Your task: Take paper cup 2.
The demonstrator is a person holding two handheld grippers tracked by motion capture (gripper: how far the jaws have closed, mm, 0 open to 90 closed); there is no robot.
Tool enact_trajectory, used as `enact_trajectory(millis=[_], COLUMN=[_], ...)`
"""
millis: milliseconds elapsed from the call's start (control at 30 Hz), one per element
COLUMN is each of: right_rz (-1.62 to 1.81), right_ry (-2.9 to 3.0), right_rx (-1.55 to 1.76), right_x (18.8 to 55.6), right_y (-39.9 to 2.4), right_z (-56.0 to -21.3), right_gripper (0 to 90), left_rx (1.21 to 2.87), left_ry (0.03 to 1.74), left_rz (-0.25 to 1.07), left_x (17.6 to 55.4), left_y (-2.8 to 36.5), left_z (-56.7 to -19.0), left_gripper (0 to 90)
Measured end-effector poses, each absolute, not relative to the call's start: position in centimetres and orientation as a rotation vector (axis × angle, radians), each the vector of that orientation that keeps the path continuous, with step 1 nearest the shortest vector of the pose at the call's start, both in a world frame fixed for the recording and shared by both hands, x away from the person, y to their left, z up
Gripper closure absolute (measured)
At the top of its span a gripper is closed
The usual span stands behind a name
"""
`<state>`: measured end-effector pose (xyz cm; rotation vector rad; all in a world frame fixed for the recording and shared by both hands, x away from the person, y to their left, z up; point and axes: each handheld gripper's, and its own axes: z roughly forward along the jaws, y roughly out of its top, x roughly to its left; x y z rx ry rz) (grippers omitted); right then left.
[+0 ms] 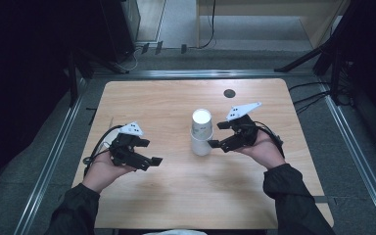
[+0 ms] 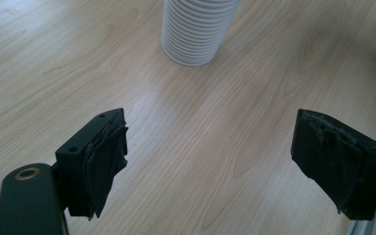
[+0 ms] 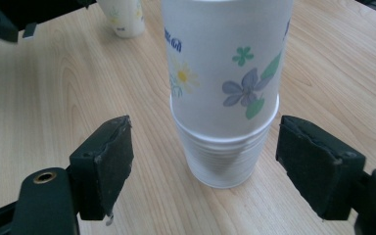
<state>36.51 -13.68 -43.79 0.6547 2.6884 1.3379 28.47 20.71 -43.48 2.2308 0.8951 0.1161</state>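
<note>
Cups (image 1: 201, 133) stand in a tall white stack near the middle of the wooden counter (image 1: 176, 196). The top cup (image 3: 227, 63) has flowers painted on it, a purple one, a green one and a yellow one, and it sticks up out of the ribbed stack (image 3: 223, 159) under it.

The right claw (image 1: 217, 134) is just to the right of the stack, held in a hand in a dark sleeve. In the right gripper view its two black pads sit on each side of the stack, low down, with gaps on both sides. They do not touch the cups. The claw is spread, with the stack between its jaws.

The left claw (image 1: 152, 152) is on the left, nearer the person and apart from the stack. In the left gripper view its pads are wide apart with only bare wood between them, and the bottom of the stack (image 2: 193, 34) stands farther off. That claw holds nothing.

Another small cup (image 3: 122, 17) stands farther away in the right gripper view, at the top left.

A dark round hole (image 1: 229, 93) is in the counter at the far side.
</note>
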Motion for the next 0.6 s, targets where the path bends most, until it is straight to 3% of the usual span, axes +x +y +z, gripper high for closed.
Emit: enact_trajectory(millis=[600], right_rz=[1.325], right_ry=[2.703], right_rx=[0.586], right_x=[38.4], right_y=[-11.5], right_z=[-42.4], right_gripper=[21.8], left_rx=[2.288], left_ry=[0.812], left_rz=[0.124], left_x=[27.1], left_y=[18.7], left_z=[-46.0], left_gripper=[13.6])
